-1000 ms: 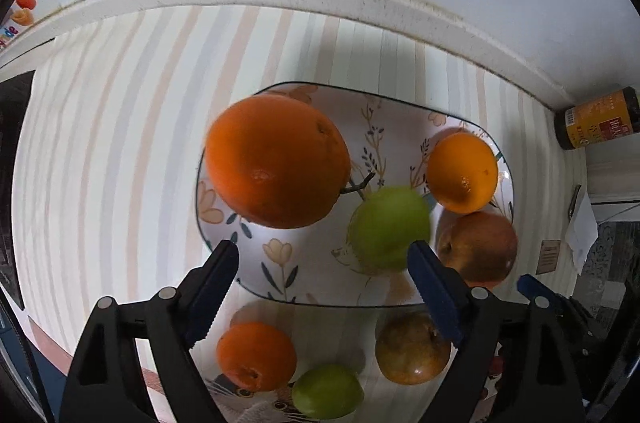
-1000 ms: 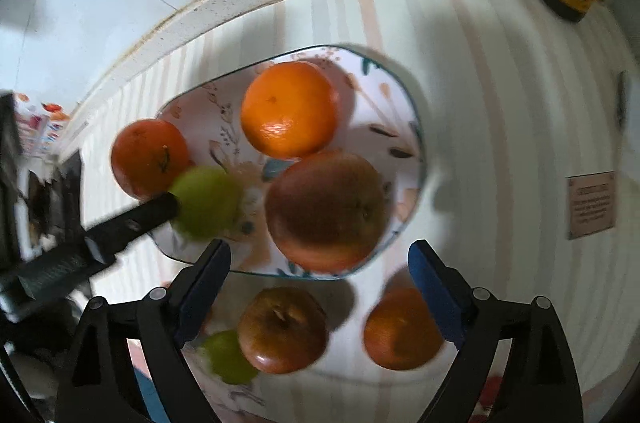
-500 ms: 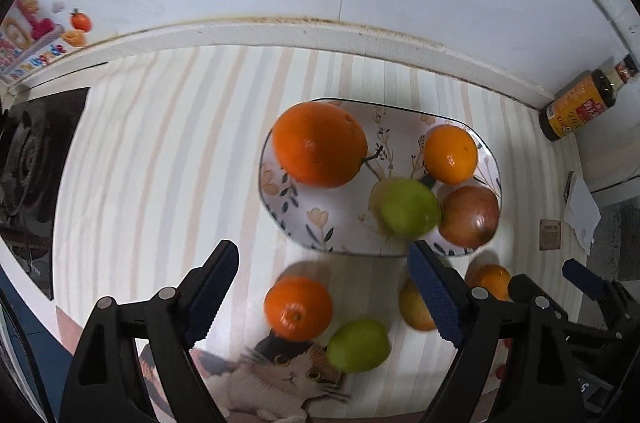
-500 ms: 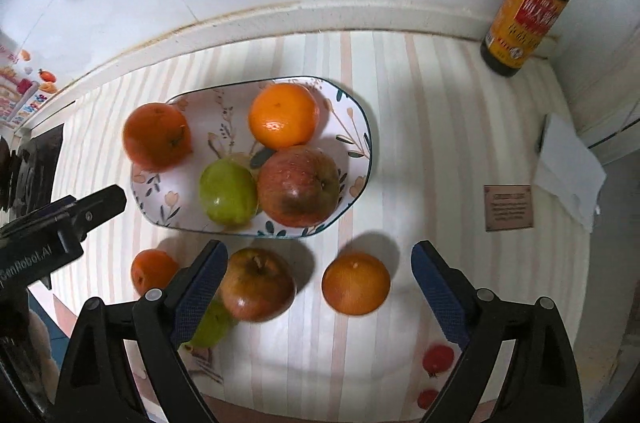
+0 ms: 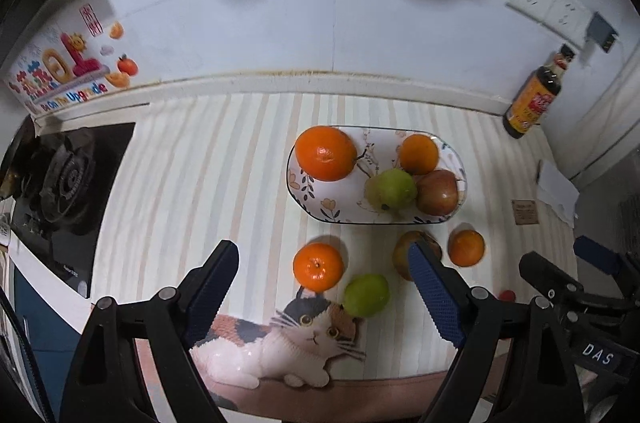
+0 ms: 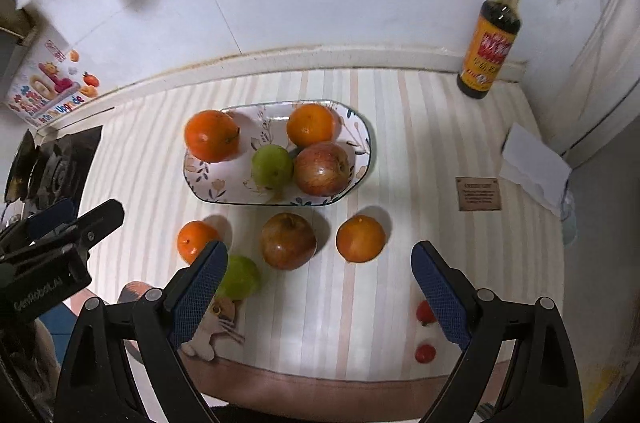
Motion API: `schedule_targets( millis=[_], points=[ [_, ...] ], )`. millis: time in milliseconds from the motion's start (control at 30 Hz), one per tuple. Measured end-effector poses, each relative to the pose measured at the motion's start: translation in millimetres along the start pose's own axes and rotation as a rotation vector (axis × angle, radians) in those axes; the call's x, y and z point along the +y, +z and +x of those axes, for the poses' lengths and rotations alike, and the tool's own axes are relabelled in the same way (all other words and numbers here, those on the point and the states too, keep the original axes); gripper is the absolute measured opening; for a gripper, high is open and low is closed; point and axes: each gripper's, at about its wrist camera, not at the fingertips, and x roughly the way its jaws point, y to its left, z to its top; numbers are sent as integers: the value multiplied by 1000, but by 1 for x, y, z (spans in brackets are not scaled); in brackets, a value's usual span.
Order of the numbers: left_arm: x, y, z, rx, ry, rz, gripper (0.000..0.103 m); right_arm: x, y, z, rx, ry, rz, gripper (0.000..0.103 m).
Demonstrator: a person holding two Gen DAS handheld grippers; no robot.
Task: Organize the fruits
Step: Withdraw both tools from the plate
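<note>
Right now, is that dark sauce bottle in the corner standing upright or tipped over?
Upright. The bottle stands on its base on the counter by the wall, cap on top, in both views.

Both wrist fisheyes look steeply down at the worktop (image 5: 192,159) from well above, facing the wall. Left view sits left of the right. Shared: plate (image 5: 304,195) (image 6: 360,147), loose fruit, bottle (image 5: 532,99) (image 6: 490,43), stove corner. Each sees the other hand-held gripper.
</note>
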Motion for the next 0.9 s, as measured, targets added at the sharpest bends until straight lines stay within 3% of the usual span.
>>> schedule_targets(
  millis=[433, 900],
  points=[
    [-2, -22, -76, -124, -36, 14, 86, 19, -32, -95, -137, -10, -40, 95],
    [-3, -30, -84, -126, -53, 5, 86, 17, -40, -109, -146, 11, -28, 95]
  ],
)
